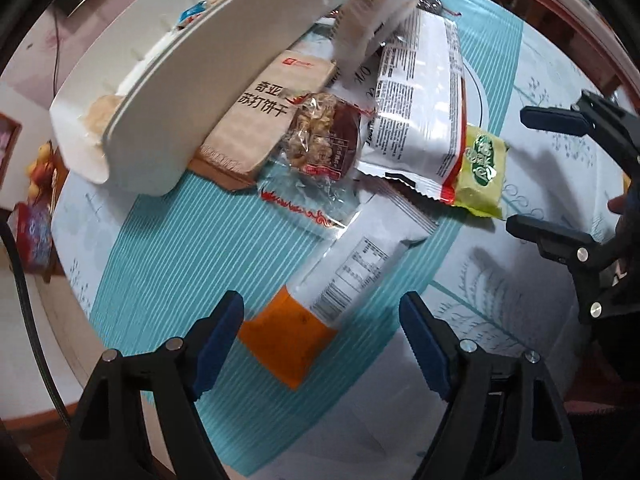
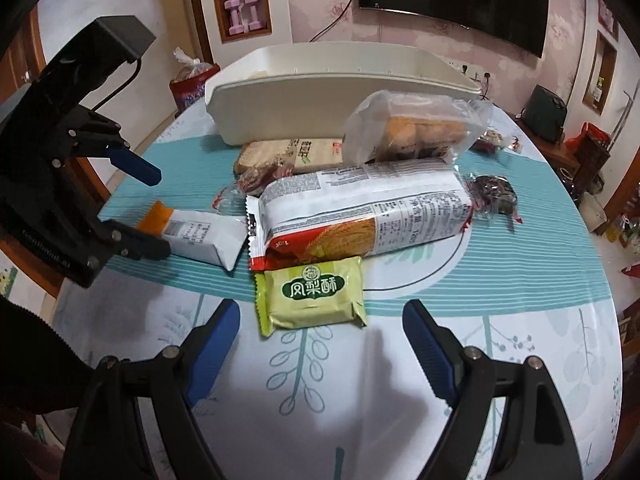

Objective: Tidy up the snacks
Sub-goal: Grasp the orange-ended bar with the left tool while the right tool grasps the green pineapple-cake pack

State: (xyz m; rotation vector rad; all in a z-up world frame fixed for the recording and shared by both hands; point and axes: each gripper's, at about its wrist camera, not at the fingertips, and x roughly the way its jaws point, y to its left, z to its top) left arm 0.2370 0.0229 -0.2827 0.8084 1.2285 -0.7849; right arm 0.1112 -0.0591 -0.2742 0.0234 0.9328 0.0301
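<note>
The left gripper (image 1: 322, 344) fills the foreground of its own view, jaws apart and empty, pointing straight down with the orange end of the orange-and-white packet (image 1: 320, 304) between its blue pads but not touched by them. Beyond lies the round table (image 2: 520, 320) under a teal-striped cloth, and at its far side the long white bin (image 2: 320, 84), open at the top, with some snacks already in it. In front of the bin sits the heap: the big white-and-red biscuit pack (image 2: 360, 216), a clear bag of pastries (image 2: 412, 128), a beige soda-cracker pack (image 1: 256, 116), then the small green pineapple-cake packet (image 2: 312, 296) nearest the right gripper (image 2: 320, 344). That gripper is also spread wide and empty, angled down toward the green packet, which lies just ahead of its fingertips. To do this well, each gripper should probably settle lower, straddle its packet across the narrow width, and close gently so the wrapper does not slip or crush.
</note>
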